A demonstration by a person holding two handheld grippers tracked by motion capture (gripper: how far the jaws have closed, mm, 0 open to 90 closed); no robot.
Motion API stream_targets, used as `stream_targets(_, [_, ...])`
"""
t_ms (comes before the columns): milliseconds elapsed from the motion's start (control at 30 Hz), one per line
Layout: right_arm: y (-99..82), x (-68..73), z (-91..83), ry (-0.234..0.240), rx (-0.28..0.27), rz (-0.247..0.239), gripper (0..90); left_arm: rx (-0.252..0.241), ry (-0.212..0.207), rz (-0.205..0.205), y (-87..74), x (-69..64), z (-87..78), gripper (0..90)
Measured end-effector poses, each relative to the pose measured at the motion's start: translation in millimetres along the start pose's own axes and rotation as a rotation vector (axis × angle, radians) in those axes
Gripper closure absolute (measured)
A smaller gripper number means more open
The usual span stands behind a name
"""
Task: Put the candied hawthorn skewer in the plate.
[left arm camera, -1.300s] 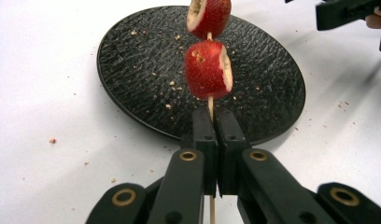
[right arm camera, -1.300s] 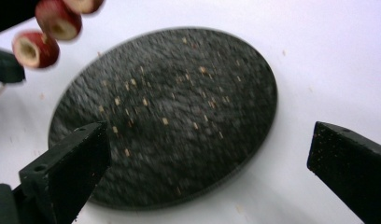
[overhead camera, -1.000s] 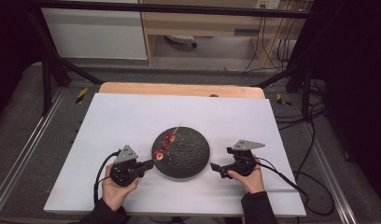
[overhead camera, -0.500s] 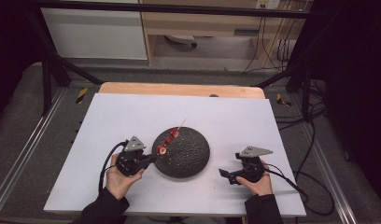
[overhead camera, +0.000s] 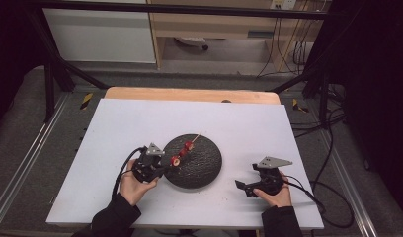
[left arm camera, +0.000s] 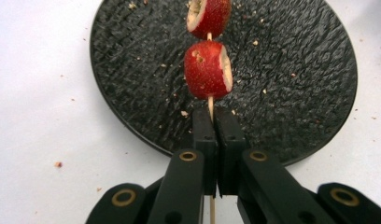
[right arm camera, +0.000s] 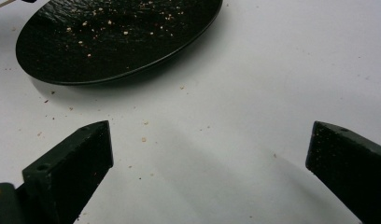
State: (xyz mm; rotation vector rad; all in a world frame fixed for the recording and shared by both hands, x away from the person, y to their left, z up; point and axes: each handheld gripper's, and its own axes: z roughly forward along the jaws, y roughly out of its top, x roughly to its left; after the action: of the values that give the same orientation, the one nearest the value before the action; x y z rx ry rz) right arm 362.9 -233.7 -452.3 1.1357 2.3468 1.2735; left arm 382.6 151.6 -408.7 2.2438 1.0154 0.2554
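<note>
A thin wooden skewer carries red fruits with cut-open ends, and my left gripper is shut on its bare lower end. The skewer is held over the left part of a round black textured plate. In the high view the left gripper sits at the plate's left rim, and the fruits slant up and to the right over it. My right gripper stands open on the table to the right of the plate. In the right gripper view its jaws are wide apart with nothing between them.
Crumbs lie scattered on the plate and on the white tabletop around it. A wooden strip borders the table's far edge. Cables trail from both grippers, and a metal frame and shelving stand beyond the table.
My left gripper has carried the skewer a little to the right, farther over the plate. My right gripper has drawn back to the right, away from the plate's rim.
</note>
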Motion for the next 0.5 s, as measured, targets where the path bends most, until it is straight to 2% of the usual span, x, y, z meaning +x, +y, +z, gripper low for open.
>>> stream_targets(333, [-2.8,-0.3,-0.9,-0.001,0.000,0.003,1.3,0.075,0.027,0.025,9.1,-7.3,13.0,88.4])
stream_targets(500, [-4.7,0.1,-0.2,0.005,0.004,0.004,1.2,0.091,0.042,0.036,10.8,-11.2,18.0,88.4])
